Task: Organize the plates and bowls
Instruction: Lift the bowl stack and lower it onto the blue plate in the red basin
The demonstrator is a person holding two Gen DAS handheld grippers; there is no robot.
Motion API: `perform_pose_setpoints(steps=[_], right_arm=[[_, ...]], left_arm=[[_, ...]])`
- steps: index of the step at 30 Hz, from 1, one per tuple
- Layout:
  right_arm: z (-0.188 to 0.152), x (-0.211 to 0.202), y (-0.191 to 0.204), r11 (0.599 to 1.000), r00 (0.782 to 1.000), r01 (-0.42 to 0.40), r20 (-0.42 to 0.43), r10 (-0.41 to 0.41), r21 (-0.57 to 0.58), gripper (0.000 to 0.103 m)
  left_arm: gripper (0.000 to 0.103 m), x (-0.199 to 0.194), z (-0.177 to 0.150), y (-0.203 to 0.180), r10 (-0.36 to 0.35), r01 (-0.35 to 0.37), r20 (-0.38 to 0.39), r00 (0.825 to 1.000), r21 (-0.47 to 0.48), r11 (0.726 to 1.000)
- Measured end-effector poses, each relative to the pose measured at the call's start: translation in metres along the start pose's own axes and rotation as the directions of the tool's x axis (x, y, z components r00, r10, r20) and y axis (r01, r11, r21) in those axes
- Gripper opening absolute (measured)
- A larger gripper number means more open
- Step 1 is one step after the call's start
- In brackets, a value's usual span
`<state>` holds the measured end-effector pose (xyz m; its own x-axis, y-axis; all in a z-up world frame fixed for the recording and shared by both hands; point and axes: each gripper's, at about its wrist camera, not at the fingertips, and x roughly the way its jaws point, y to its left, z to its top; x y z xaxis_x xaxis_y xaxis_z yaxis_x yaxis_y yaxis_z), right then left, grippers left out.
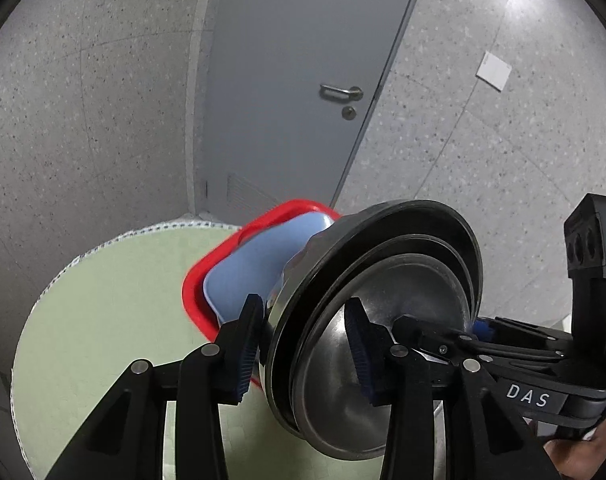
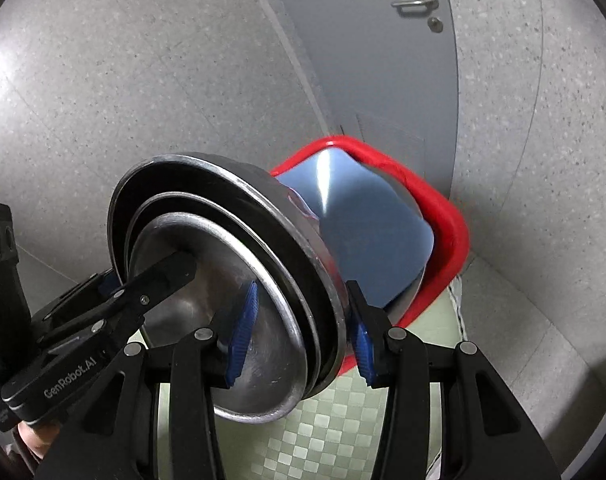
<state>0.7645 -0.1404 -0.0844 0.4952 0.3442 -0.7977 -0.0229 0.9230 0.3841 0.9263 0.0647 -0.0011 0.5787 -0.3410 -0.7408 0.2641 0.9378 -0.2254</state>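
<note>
A nested stack of steel bowls [image 1: 387, 320] is held tilted above the table, with its open side toward the cameras. It also shows in the right wrist view [image 2: 239, 280]. My left gripper [image 1: 303, 350] is shut on the stack's rim, one blue pad outside and one inside. My right gripper [image 2: 303, 340] is shut on the opposite rim and shows in the left wrist view [image 1: 479, 328]. Behind the stack a blue plate [image 1: 255, 268] lies in a red tray [image 1: 219, 256]; the right wrist view shows the plate [image 2: 367, 232] and the tray [image 2: 451, 224].
A round pale green table [image 1: 115, 320] with a white stitched edge lies below; it appears checkered in the right wrist view [image 2: 335, 428]. A grey door [image 1: 303, 80] with a lever handle stands behind, between speckled grey walls. A white plate [image 1: 494, 70] is on the right wall.
</note>
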Motion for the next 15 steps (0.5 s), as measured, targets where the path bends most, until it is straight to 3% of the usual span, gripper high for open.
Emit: perform_pose_setpoints(steps=[6,15], right_arm=[[0.021,0.005,-0.001,0.999,0.999,0.033,0.012,-0.033,-0.005,0.044],[0.038,0.048,-0.018,0.997,0.995,0.067,-0.075,-0.065,0.022,0.044]], left_arm=[[0.037,0.022,0.030,0.011,-0.009,0.009,-0.035,0.999,-0.002,1.000],[0.038,0.090,0.053,0.028,0.016,-0.018,-0.143,0.990,-0.013,1.000]])
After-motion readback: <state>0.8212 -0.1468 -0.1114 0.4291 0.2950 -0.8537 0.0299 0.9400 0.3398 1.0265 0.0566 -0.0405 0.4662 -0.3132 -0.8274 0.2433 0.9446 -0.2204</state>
